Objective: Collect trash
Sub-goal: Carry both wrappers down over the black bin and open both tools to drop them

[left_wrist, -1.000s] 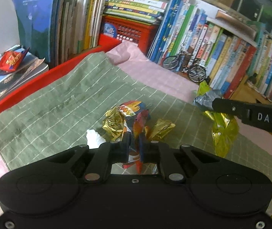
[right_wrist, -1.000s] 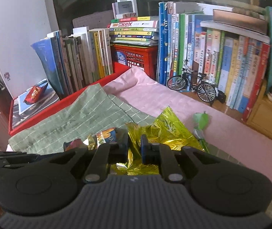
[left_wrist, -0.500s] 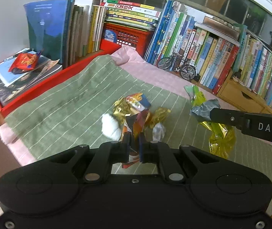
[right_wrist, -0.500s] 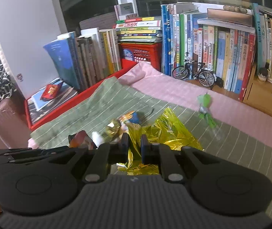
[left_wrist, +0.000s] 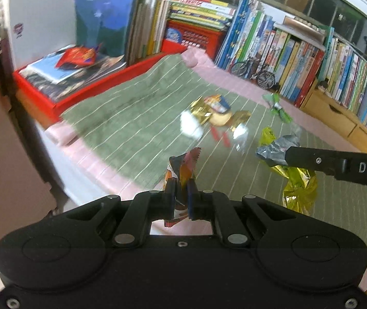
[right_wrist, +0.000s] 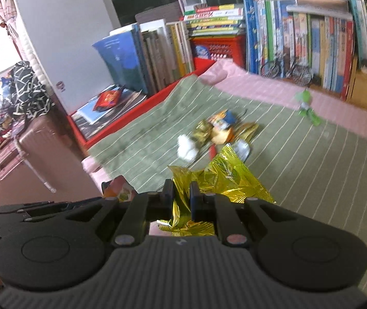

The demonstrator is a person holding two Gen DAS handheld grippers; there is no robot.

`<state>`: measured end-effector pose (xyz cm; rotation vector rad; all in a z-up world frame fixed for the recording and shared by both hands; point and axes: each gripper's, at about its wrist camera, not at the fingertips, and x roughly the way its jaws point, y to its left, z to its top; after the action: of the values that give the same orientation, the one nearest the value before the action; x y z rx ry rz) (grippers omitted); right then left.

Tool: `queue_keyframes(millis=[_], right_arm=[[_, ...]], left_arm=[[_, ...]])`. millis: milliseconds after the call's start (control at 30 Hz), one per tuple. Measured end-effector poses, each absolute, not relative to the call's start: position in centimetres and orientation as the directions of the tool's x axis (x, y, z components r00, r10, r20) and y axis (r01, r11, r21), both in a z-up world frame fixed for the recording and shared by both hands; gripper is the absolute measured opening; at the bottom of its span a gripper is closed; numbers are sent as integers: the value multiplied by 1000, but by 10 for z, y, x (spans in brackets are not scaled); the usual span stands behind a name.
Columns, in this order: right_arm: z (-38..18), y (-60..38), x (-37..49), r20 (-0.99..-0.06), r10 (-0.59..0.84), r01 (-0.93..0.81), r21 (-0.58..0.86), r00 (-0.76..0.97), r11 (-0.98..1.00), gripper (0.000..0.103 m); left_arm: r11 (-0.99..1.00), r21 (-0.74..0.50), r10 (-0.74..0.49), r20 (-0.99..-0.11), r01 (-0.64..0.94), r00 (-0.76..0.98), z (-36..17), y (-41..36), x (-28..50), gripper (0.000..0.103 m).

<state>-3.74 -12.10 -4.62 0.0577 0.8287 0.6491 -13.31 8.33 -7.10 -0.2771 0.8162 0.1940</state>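
My left gripper (left_wrist: 181, 184) is shut on a crumpled orange and red snack wrapper (left_wrist: 183, 166), held above the near edge of the green striped cloth (left_wrist: 137, 121). The right gripper (right_wrist: 181, 189) is shut on a gold foil bag (right_wrist: 224, 180); in the left wrist view that gripper (left_wrist: 285, 154) reaches in from the right, the gold foil bag (left_wrist: 298, 190) hanging under it. A small heap of wrappers (left_wrist: 214, 116) with a white wad (left_wrist: 190, 126) lies mid-cloth, also seen as the heap of wrappers (right_wrist: 217, 131). A green wrapper (left_wrist: 277, 108) lies farther right.
A red tray (left_wrist: 62, 103) of magazines with a red wrapper (left_wrist: 79, 58) on top sits at the left. Rows of books (left_wrist: 299, 59), a red crate (left_wrist: 193, 38) and a toy bicycle (left_wrist: 253, 70) line the back. A pink suitcase (right_wrist: 21, 159) stands off the left edge.
Both grippers have pulled back toward the near-left edge of the cloth with their wrappers. The wrapper heap now lies farther ahead, and the suitcase and wall have come into view.
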Motion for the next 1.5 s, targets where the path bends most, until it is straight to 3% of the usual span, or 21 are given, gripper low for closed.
queue_keyframes(millis=[667, 1367, 1500], right_arm=[[-102, -87, -133, -707, 635, -450, 479, 311, 754, 15], [-144, -74, -161, -782, 577, -482, 421, 238, 769, 11], [-151, -80, -159, -798, 555, -469, 407, 235, 784, 11]], left_arm=[[916, -172, 52, -846, -362, 531, -144, 115, -252, 8], [909, -179, 6, -898, -378, 439, -204, 107, -267, 9], [913, -183, -14, -908, -366, 420, -213, 100, -260, 13]])
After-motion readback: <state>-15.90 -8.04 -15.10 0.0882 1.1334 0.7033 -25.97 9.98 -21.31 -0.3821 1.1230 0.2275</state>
